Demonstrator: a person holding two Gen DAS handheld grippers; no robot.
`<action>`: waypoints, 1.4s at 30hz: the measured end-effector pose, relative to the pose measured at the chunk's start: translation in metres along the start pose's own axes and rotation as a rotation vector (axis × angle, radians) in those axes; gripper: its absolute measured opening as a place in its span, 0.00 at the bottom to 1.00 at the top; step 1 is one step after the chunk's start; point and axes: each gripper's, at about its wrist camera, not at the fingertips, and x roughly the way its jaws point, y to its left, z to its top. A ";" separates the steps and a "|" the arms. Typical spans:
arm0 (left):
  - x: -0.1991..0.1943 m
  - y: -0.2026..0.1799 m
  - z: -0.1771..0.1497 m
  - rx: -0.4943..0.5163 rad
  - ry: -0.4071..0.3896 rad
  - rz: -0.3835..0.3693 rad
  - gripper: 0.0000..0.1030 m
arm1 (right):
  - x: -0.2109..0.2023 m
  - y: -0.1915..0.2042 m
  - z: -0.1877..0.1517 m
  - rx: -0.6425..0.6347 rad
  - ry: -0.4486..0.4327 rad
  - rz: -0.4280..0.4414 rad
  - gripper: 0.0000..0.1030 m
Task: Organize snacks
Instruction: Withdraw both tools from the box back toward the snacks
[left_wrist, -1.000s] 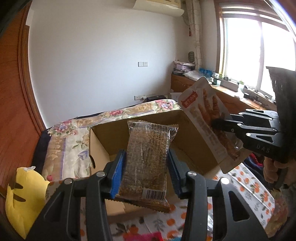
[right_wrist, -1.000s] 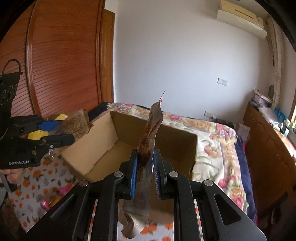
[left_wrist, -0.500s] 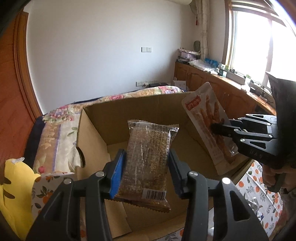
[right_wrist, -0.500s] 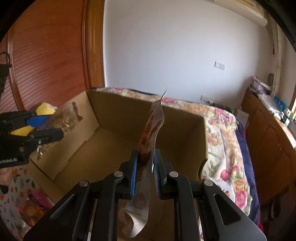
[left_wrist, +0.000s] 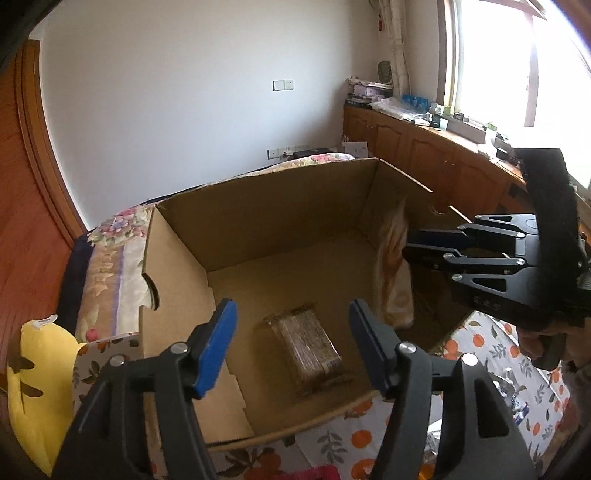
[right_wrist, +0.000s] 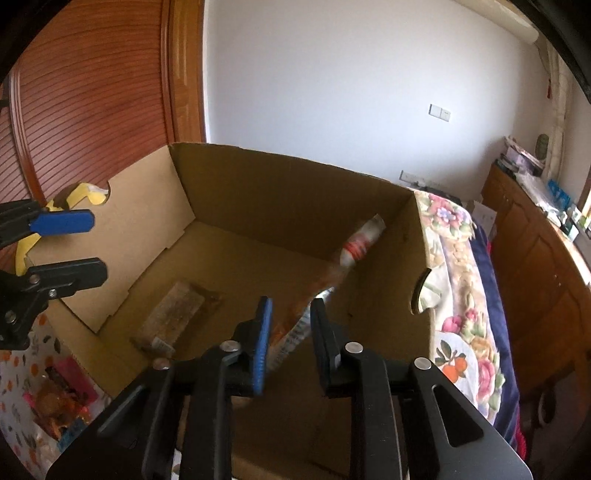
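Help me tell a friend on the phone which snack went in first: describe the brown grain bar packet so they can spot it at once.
Find the open cardboard box on the flowered bedspread. The grain bar packet lies flat on its floor, near the front wall. Unlike the orange-and-white pouch leaning by the right wall, it is clear-wrapped, brown and rectangular.

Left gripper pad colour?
Blue pads on the left gripper; clearest in the left wrist view.

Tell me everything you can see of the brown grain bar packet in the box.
The grain bar packet is a clear, crimp-ended wrapper over a brown, seedy slab with a barcode label at its near end. It lies flat on the floor of the cardboard box, towards the near wall. Nothing grips it: the left gripper hangs open above it, jaws just widened. It lies apart from the orange pouch by the right wall.
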 end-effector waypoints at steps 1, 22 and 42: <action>-0.002 0.001 -0.001 0.001 0.000 -0.003 0.64 | -0.001 0.001 0.000 -0.001 -0.001 -0.002 0.25; -0.111 -0.021 -0.018 0.060 -0.105 0.026 0.70 | -0.084 -0.004 -0.018 0.051 -0.069 -0.049 0.38; -0.137 -0.038 -0.106 0.106 -0.006 -0.035 0.71 | -0.128 0.008 -0.118 0.106 -0.008 -0.011 0.40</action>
